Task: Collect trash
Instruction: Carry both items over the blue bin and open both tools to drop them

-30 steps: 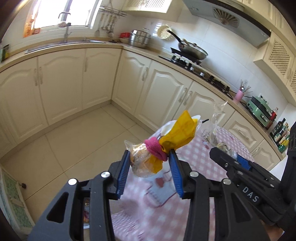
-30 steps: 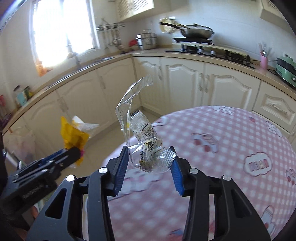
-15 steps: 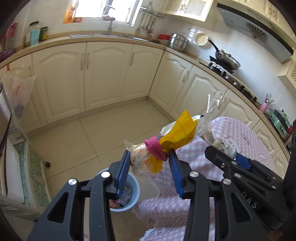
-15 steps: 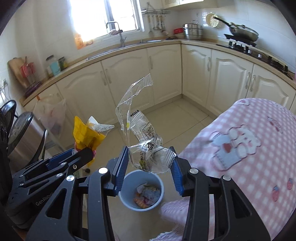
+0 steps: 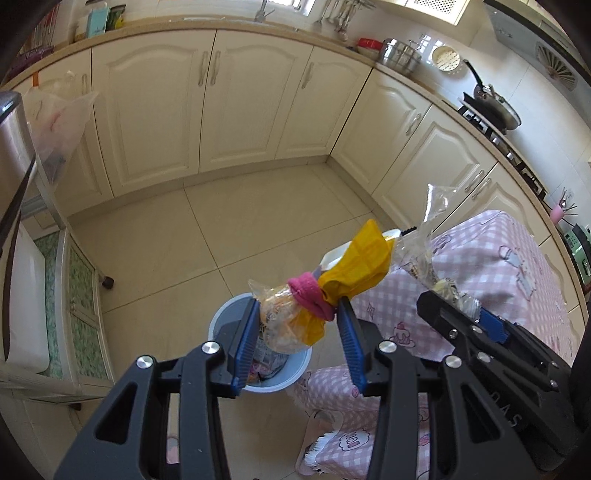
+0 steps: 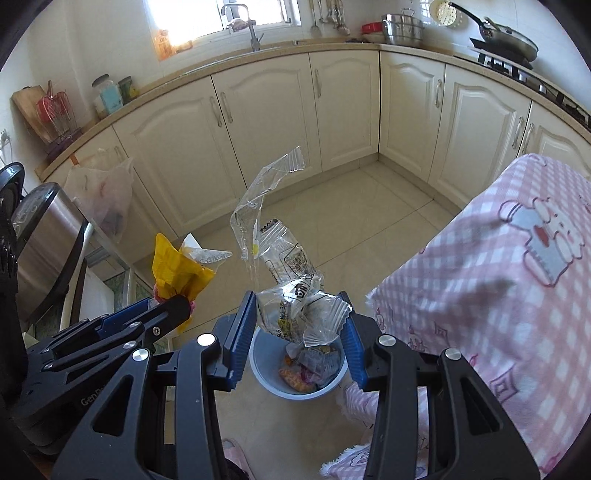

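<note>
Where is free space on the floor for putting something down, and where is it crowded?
Bare tiles lie between the cabinets and the blue bin. Crowded: the bin with trash, beside the pink tablecloth.

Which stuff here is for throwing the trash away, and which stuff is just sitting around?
For the job: yellow wrapper bundle in the left gripper; clear wrappers in the right gripper; blue bin.

Just around: frying pan, steel pot, checked tablecloth.

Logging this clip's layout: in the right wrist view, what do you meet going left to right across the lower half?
Steel bin → yellow wrapper in the left gripper → clear wrappers in the right gripper, above the blue bin → pink tablecloth.
</note>
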Action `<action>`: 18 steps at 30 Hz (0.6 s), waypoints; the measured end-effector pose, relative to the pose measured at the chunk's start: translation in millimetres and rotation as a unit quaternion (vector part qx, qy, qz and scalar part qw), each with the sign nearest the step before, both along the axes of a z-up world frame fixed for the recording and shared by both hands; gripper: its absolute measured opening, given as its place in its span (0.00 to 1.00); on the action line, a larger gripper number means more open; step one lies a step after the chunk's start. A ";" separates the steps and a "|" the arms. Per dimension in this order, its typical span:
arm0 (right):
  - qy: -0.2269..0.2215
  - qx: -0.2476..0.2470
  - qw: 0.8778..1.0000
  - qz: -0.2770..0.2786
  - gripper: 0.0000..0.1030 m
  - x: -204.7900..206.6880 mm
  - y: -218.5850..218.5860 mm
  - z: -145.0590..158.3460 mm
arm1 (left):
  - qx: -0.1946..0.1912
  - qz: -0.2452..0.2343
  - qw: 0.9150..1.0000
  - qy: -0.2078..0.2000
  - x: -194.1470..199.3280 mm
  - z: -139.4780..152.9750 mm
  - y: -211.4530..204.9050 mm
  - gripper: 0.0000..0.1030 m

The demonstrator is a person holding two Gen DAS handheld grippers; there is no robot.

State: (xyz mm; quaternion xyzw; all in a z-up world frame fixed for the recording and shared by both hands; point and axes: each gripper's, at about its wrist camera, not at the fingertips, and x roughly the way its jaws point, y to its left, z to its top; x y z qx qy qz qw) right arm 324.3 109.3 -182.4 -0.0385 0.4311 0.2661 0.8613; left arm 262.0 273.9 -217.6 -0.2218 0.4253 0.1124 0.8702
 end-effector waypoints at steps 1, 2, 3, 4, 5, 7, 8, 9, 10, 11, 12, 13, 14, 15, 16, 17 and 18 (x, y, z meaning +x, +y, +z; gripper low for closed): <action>0.002 -0.001 1.000 -0.001 0.40 1.2 -0.4 -2.4 | -0.001 0.001 1.000 0.003 1.4 -3.7 1.1 0.40; 0.006 0.000 1.000 -0.003 0.40 3.1 0.0 -6.2 | -0.002 0.002 1.000 0.007 3.7 -8.5 2.8 0.40; 0.008 0.000 1.000 -0.006 0.40 5.4 0.3 -9.2 | -0.005 0.001 1.000 0.011 6.5 -11.7 2.8 0.40; 0.009 -0.001 1.000 -0.008 0.40 6.7 0.8 -12.3 | -0.006 0.001 1.000 0.014 9.3 -16.2 4.3 0.40; 0.011 -0.001 1.000 -0.009 0.40 8.3 1.0 -14.5 | -0.006 0.001 1.000 0.017 10.8 -18.9 5.5 0.41; 0.016 -0.002 1.000 -0.012 0.40 12.2 2.4 -18.8 | -0.009 0.001 1.000 0.020 14.9 -24.8 7.9 0.41; 0.018 -0.002 1.000 -0.013 0.40 14.2 3.5 -21.6 | -0.010 0.002 1.000 0.022 17.5 -27.2 8.6 0.41; 0.019 -0.003 1.000 -0.014 0.40 14.9 6.3 -24.1 | -0.011 0.001 1.000 0.023 19.9 -29.4 9.6 0.41; 0.019 -0.003 1.000 -0.015 0.40 16.3 7.4 -25.8 | -0.012 0.001 1.000 0.025 22.3 -32.0 10.4 0.41; 0.021 -0.002 1.000 -0.017 0.40 18.0 8.6 -28.2 | -0.013 0.001 1.000 0.026 23.8 -33.9 11.5 0.41; 0.022 -0.001 1.000 -0.018 0.40 19.0 7.5 -30.3 | -0.014 0.000 1.000 0.028 26.0 -36.0 12.3 0.42; 0.022 -0.001 1.000 -0.020 0.40 20.3 7.9 -32.1 | -0.014 0.001 0.999 0.029 27.9 -37.3 12.7 0.42; 0.023 -0.001 1.000 -0.021 0.40 20.9 8.5 -33.5 | -0.014 0.003 0.999 0.030 29.9 -39.5 13.7 0.42; 0.024 -0.001 0.999 -0.022 0.40 21.7 8.7 -34.7 | -0.018 0.005 0.999 0.033 31.7 -41.6 14.9 0.44; 0.025 -0.001 0.999 -0.022 0.40 22.4 8.7 -36.5 | -0.023 0.004 0.999 0.034 33.6 -42.7 14.7 0.46; 0.025 -0.001 0.999 -0.023 0.40 23.1 8.9 -37.6 | -0.026 0.004 0.999 0.037 35.6 -45.1 15.1 0.53; 0.024 -0.002 0.999 -0.024 0.40 23.7 8.4 -37.9 | -0.024 0.006 0.999 0.040 36.5 -46.3 15.0 0.55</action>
